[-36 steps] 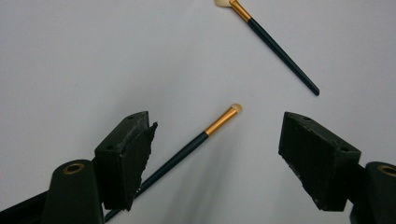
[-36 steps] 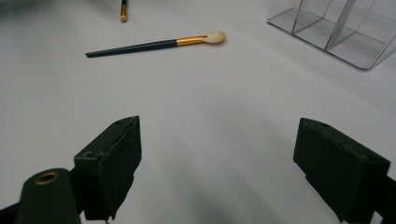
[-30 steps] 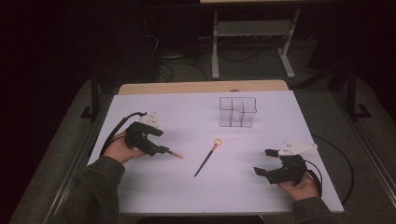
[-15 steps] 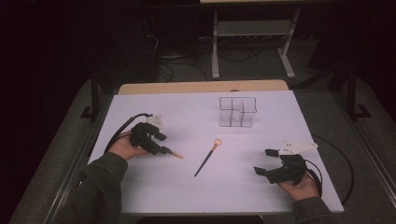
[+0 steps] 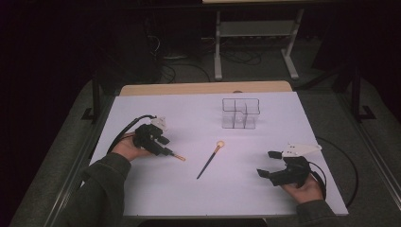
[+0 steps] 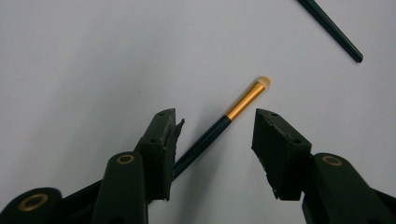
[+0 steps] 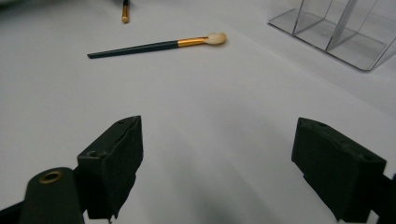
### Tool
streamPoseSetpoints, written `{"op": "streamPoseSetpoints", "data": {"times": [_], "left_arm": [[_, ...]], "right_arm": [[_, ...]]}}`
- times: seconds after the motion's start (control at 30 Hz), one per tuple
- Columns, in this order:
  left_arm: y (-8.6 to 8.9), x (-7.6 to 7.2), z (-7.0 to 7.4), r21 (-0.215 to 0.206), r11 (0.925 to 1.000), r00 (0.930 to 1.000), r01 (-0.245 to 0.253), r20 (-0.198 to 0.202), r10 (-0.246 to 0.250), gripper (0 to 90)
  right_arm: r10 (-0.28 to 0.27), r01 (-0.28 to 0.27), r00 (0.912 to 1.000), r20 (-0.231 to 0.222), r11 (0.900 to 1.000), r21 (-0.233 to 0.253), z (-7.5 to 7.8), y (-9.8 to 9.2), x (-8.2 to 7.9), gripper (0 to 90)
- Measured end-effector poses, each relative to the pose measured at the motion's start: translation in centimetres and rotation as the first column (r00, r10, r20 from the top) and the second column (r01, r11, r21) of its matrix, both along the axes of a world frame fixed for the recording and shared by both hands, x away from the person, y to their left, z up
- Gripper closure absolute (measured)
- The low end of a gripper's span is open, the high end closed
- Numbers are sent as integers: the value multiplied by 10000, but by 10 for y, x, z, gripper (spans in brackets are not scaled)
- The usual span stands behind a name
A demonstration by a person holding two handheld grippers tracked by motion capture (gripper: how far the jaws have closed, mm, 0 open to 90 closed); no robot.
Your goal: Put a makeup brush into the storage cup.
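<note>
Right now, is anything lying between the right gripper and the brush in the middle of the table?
Nothing visible. The right gripper is open, and only bare white table lies between it and the middle brush. The clear organizer stands off to one side, not in the path.

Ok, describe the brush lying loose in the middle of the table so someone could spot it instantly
On the white table, look just in front of the clear divided organiser. The loose brush lies there diagonally, apart from both hand-held grippers. Unlike the smaller brush between the left hand-held gripper's jaws, it has a fluffy pale tip.
</note>
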State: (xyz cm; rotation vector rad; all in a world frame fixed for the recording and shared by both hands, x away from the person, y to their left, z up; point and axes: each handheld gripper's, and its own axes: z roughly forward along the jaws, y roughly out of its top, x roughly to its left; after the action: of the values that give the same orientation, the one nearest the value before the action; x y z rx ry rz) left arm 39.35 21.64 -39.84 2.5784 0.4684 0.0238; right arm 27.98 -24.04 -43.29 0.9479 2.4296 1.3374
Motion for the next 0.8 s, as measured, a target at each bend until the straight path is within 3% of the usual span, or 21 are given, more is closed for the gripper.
{"op": "streamPoseSetpoints", "data": {"times": [0.8], "left_arm": [[-3, 9, -17, 603, 9978, 9993, 286, -268, -270, 622]], "right_arm": [[64, -64, 10000, -38, 10000, 16, -1, 0, 0, 154]]}}
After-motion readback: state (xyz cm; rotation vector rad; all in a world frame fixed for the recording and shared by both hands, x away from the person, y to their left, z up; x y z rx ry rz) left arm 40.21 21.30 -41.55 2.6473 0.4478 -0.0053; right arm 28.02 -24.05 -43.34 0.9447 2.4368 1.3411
